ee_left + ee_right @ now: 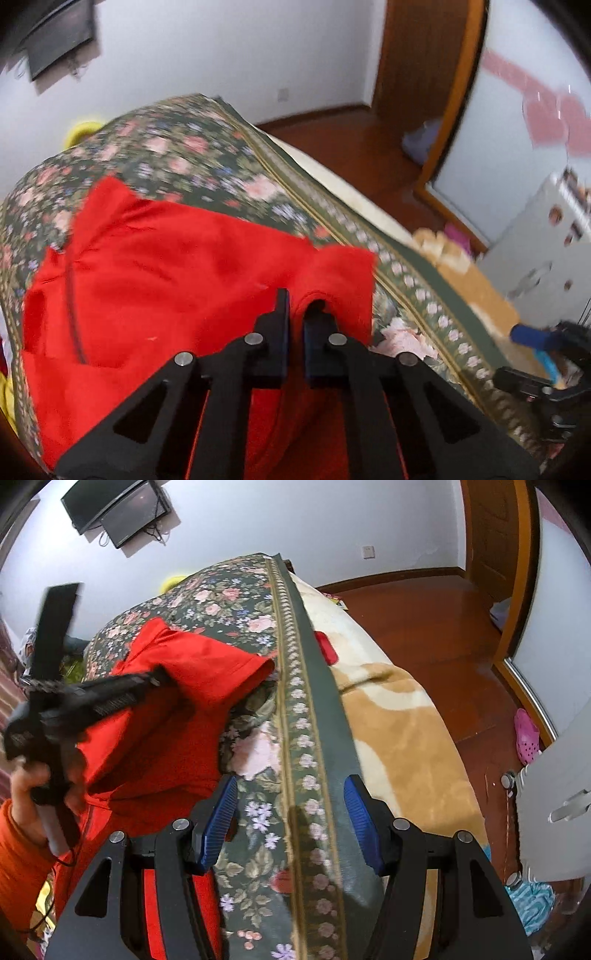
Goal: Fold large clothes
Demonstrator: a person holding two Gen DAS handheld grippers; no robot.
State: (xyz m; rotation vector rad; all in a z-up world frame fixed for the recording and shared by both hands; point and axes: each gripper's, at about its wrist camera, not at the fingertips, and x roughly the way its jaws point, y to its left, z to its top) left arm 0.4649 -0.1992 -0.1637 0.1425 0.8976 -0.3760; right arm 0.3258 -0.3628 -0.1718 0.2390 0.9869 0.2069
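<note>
Red garment (pixel 177 266): lay spread on the floral bedspread (pixel 207 147), sleeve end toward the bed's edge.
Left gripper (pixel 295 314): clamped on the sleeve fold, nearer.
Right gripper (pixel 290 812): parted, empty, beside the garment over the bedspread's border.

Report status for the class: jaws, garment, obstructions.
Left gripper shut on red garment. Right gripper open, empty, over floral bedspread. Nothing blocking.

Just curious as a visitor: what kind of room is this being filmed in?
Most likely a home bedroom. A bed with a floral bedspread and a plush blanket fills the view, a screen hangs on the wall, and a pink slipper lies on the wooden floor.
</note>
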